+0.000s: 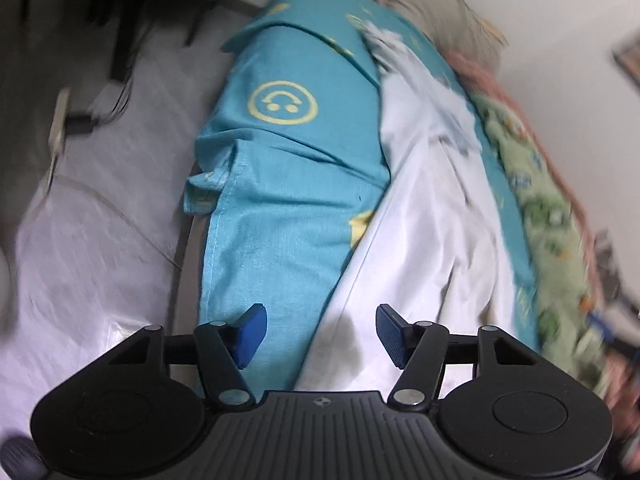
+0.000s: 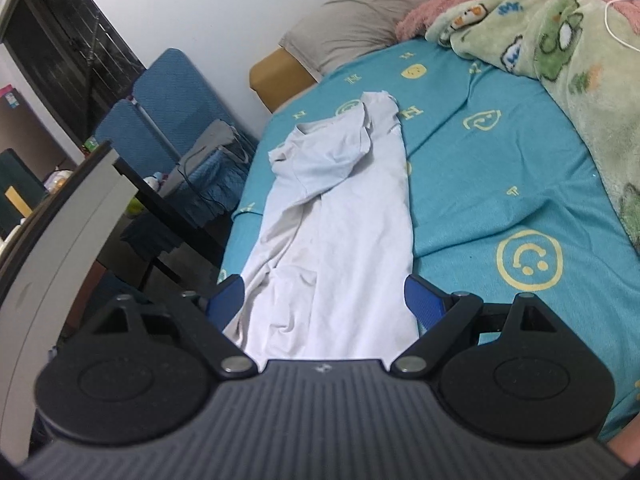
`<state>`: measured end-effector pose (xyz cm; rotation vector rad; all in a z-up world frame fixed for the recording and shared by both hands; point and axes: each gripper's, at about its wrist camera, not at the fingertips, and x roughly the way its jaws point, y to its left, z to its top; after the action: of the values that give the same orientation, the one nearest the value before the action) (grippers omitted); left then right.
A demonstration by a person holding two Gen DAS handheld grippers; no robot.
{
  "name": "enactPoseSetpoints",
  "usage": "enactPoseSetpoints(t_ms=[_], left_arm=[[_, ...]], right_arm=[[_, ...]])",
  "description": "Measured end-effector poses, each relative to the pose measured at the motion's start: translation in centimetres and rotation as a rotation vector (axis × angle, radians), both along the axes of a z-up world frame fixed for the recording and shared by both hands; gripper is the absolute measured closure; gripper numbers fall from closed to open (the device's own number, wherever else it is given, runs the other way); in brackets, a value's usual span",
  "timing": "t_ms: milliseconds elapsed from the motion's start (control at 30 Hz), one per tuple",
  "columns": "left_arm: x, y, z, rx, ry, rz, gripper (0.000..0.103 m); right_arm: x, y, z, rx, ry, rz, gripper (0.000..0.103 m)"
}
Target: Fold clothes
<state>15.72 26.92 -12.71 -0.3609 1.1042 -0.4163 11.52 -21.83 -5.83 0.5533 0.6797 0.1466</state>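
Observation:
A white T-shirt [image 2: 336, 216] lies lengthwise near the left edge of the bed, on a teal sheet [image 2: 500, 168] with yellow smiley prints. One sleeve is folded over near the collar. My right gripper [image 2: 326, 300] is open, its blue pads on either side of the shirt's near hem, just above it. In the blurred left wrist view the shirt [image 1: 424, 216] runs along the bed's side. My left gripper [image 1: 320, 334] is open and empty, over the shirt's edge where it meets the teal sheet [image 1: 288, 184].
A green cartoon blanket [image 2: 560, 48] with a pink one under it lies heaped on the bed's right side. A beige pillow [image 2: 368, 16] sits at the head. Left of the bed stand a blue folding chair [image 2: 168, 96], a dark table [image 2: 160, 200] and cables.

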Motion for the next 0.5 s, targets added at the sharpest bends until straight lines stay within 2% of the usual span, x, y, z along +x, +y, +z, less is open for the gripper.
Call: enactPoseSetpoints(t_ms=[100,233,300,367,400,433,500], left_arm=[[-0.8,-2.2,0.6,0.117,-0.074,-0.144,0.048],[-1.8,-5.8,1.4,0.264,-0.159,-0.338,0.048],[-2.2,-7.5,1.2,0.369,-0.173,-0.407,0.050],[-2.2,-8.8,1.2,0.436,-0.181,-0.441,0.057],[-2.2,-9.3,1.2,0.463,-0.184,-0.451,0.065],[-2.2,-9.9,1.2,0.490,-0.186,-0.461,0.079],[-2.3,-11.0,1.4,0.547,-0.201,-0.477,0.100]], right_arm=[[0.3,0.3,-0.4,-0.006,0.021,-0.005,0.015],[0.8,0.5,-1.0,0.008,0.048,-0.009,0.015],[0.9,0.6,-1.1,0.013,0.053,-0.006,0.015],[0.9,0.7,-1.2,0.014,0.058,-0.004,0.015],[0.9,0.7,-1.2,0.015,0.059,-0.003,0.015],[0.9,0.7,-1.2,0.016,0.060,-0.004,0.015],[0.8,0.5,-1.2,0.021,0.062,-0.012,0.015]])
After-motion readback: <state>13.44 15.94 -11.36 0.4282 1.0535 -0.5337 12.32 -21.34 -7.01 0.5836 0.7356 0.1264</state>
